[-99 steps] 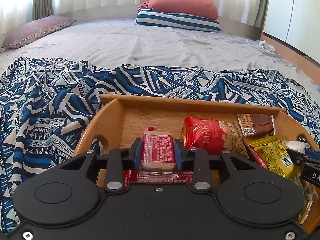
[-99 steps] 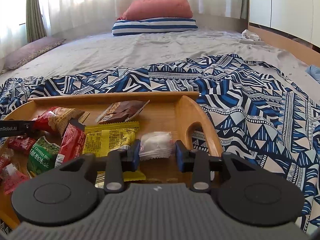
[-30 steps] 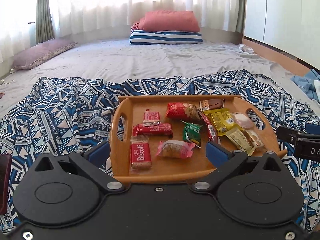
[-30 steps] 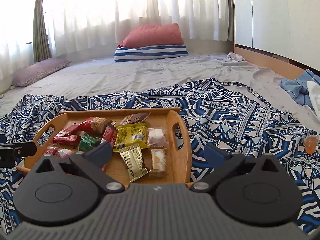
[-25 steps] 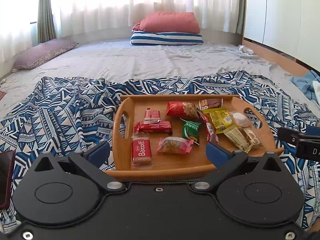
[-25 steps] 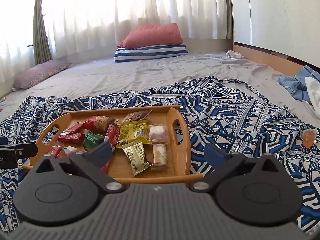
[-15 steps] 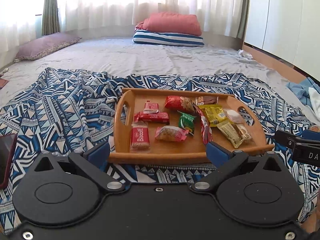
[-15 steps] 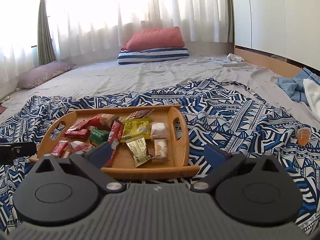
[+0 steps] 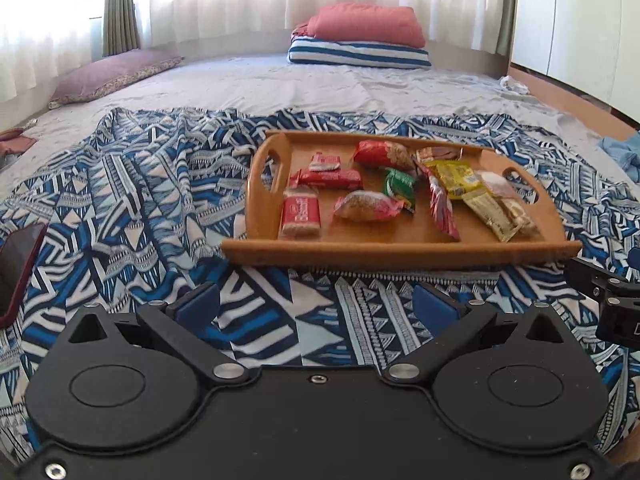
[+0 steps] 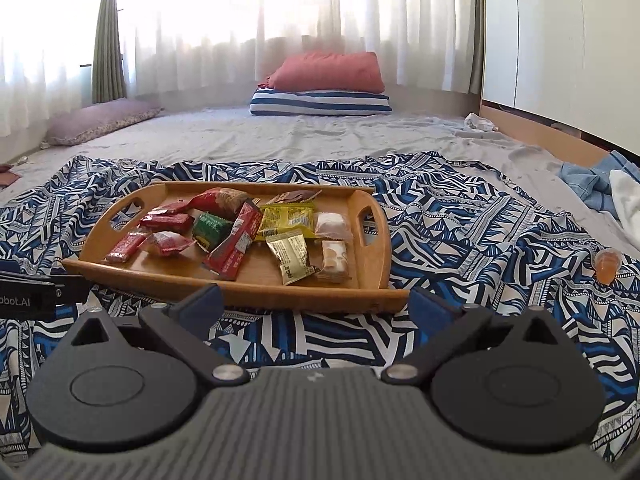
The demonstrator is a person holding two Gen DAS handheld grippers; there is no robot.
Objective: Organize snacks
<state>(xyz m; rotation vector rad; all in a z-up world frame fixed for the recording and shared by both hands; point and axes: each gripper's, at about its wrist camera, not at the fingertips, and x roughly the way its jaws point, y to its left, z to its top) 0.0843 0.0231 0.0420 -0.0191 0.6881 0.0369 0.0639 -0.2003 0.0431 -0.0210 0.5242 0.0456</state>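
The snacks (image 9: 366,204) lie spread inside the wooden tray (image 9: 400,252), which sits on the blue patterned cloth (image 9: 140,184) over the bed (image 9: 280,84). The tray is ahead of both claws and apart from them, with bare cloth between. The left claw (image 9: 316,304) is released, jaws spread wide and holding nothing. The right claw (image 10: 314,304) is likewise released and empty, the tray lying ahead and slightly to its left. An orange jelly cup (image 10: 607,266) rests on the cloth, well right of the tray.

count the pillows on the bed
3: a red pillow stacked on a striped pillow at the far end, and a purple pillow far left.
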